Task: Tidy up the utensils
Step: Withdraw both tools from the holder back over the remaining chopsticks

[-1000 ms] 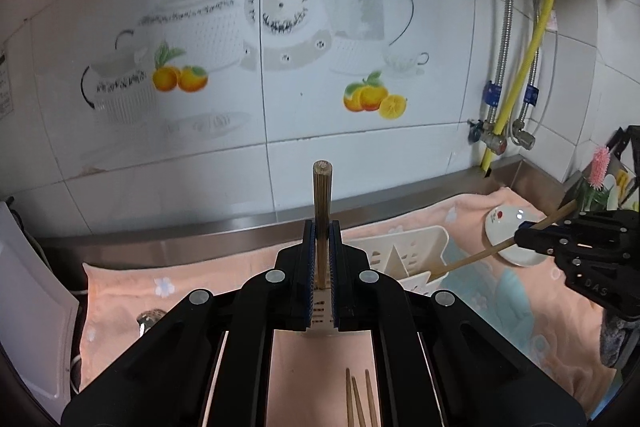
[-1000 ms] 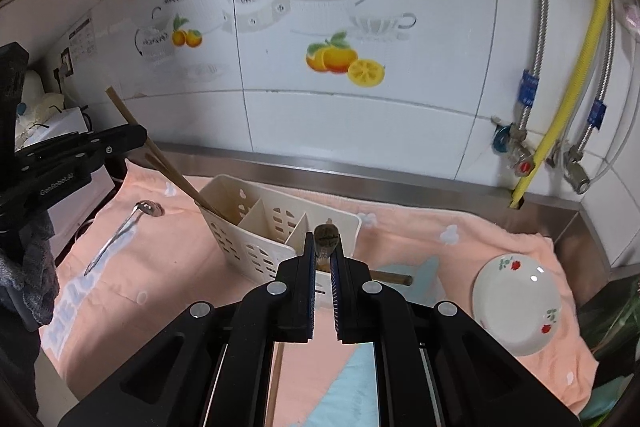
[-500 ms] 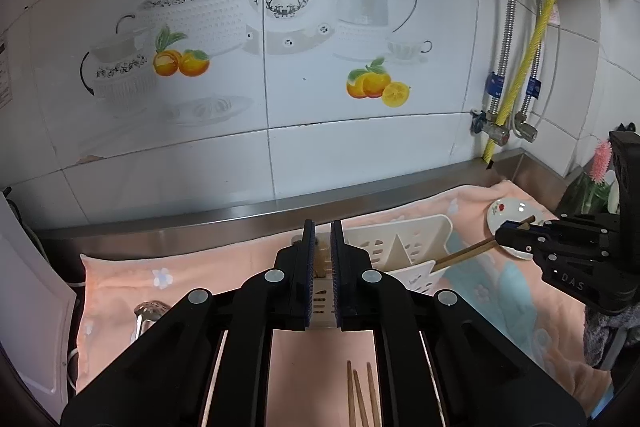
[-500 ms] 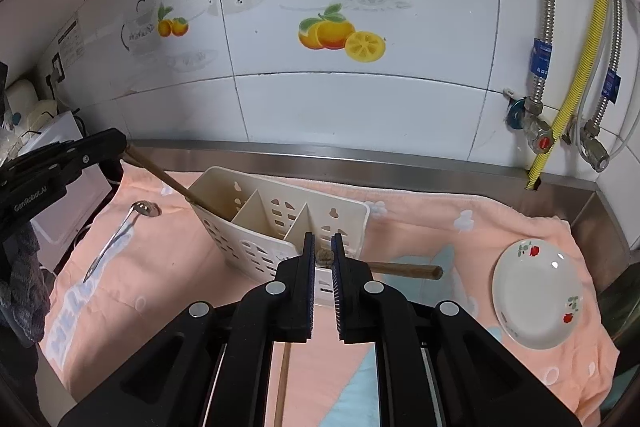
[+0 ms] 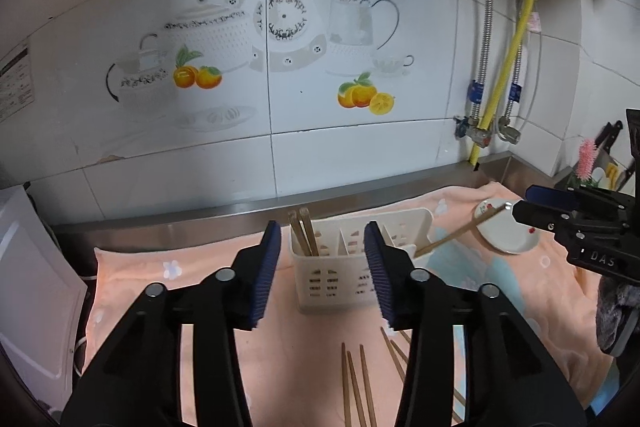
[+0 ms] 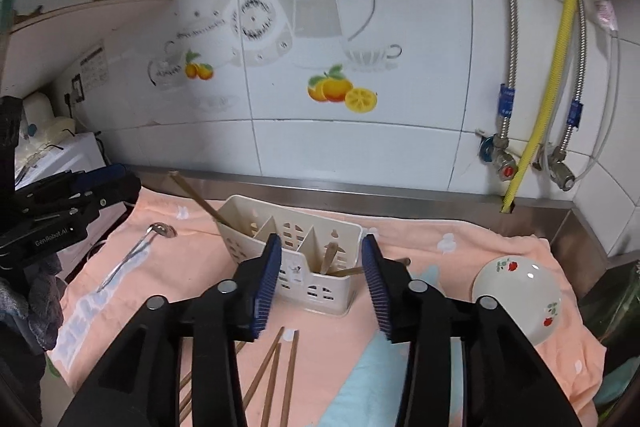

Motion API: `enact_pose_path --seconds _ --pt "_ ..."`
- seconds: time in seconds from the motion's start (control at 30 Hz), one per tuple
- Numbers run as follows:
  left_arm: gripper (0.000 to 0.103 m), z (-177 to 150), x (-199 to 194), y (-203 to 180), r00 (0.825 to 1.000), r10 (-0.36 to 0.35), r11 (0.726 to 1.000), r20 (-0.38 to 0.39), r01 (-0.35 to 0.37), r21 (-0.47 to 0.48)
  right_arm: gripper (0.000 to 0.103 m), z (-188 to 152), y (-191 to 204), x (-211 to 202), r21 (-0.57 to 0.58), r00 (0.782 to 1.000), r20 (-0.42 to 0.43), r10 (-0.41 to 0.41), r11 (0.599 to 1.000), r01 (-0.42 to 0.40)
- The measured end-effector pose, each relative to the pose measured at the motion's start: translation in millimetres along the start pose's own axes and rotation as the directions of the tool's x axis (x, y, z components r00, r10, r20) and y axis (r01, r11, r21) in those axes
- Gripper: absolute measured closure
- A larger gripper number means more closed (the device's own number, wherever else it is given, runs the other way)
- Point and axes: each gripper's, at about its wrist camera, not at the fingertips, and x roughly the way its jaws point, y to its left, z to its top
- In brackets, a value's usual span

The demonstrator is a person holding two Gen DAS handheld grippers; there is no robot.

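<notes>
Wooden chopsticks (image 5: 305, 235) are seen standing in the leftmost slot of the white caddy (image 5: 348, 279), more (image 5: 356, 383) lying loose on the surface. Both the left gripper (image 5: 320, 273) and right gripper (image 6: 320, 281) are spread wide, nothing held. Light, stiff, a bit slippery: best pinched mid-shaft.

Both fisheye cameras sit just behind their own spread black fingers, looking forward and slightly down toward the tiled wall. Each faces the white slotted plastic utensil caddy (image 5: 360, 259) (image 6: 292, 259) close ahead: the left view from its left end, the right view from its right. Both share the peach cloth (image 5: 208, 267) (image 6: 460, 259).
</notes>
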Motion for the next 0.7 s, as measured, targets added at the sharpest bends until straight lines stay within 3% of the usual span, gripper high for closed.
enact_pose_path --seconds 0.13,0.2,0.5,0.7 --pt "0.042 -14.2 -18.7 -1.5 1.0 -0.007 1.0 0.009 0.007 -0.003 0.051 -14.4 6.4 -21.6 -0.002 1.0 0.022 0.007 1.0 -0.007" --pt "0.028 -23.4 -27.9 -1.4 1.0 -0.009 1.0 0.012 0.009 -0.006 0.044 -23.7 9.4 -31.5 -0.002 0.999 0.034 0.006 1.0 -0.006" --pt "0.01 -76.9 -52.3 7.7 1.0 0.011 0.999 -0.008 -0.011 -0.035 0.029 -75.3 15.5 -52.7 -0.013 0.999 0.04 -0.017 1.0 0.018" --pt "0.007 -117.7 -54.7 16.1 0.998 0.023 0.997 -0.059 -0.027 -0.074 0.026 -118.1 17.3 -52.8 -0.007 1.0 0.008 -0.014 1.0 0.014"
